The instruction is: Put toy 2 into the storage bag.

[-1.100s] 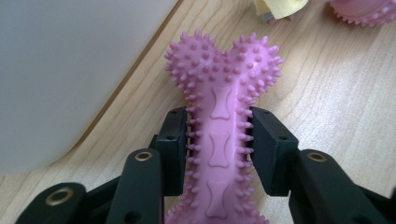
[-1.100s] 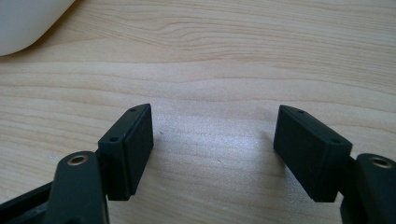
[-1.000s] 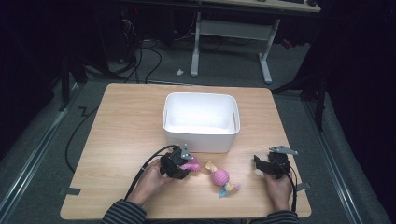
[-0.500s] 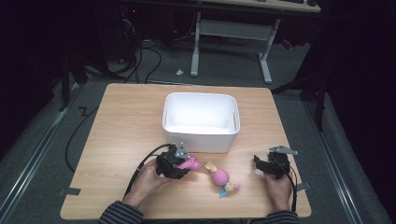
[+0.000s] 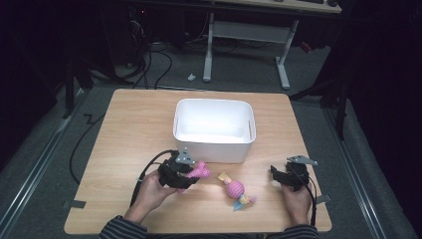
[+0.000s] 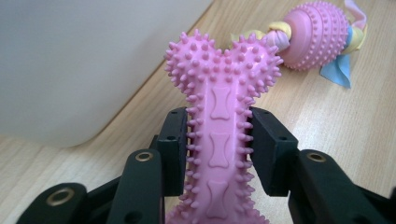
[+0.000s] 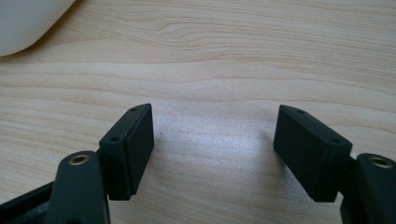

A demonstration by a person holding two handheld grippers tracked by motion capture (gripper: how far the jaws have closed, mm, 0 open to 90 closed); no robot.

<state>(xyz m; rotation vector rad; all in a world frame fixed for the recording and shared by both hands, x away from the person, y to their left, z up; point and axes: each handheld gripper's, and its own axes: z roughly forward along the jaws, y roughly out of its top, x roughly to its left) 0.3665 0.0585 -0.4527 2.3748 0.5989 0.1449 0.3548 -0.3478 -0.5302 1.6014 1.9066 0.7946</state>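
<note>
Pale wood grain runs across my table (image 5: 129, 129), which stands on grey carpet in a dark room with cables and a white desk frame (image 5: 244, 35) behind. My left gripper (image 5: 191, 172) is clamped on the spiky pink bone (image 6: 219, 107), just in front of the white bin (image 5: 214, 130). A pink ball toy (image 5: 235, 189) lies nearby on the wood. My right gripper (image 7: 212, 149) rests with jaws apart over bare wood.

bone toy (image 6: 219, 116): pink, spiked | ball toy (image 5: 235, 188): pink, studded | bin (image 5: 214, 130): white
</note>
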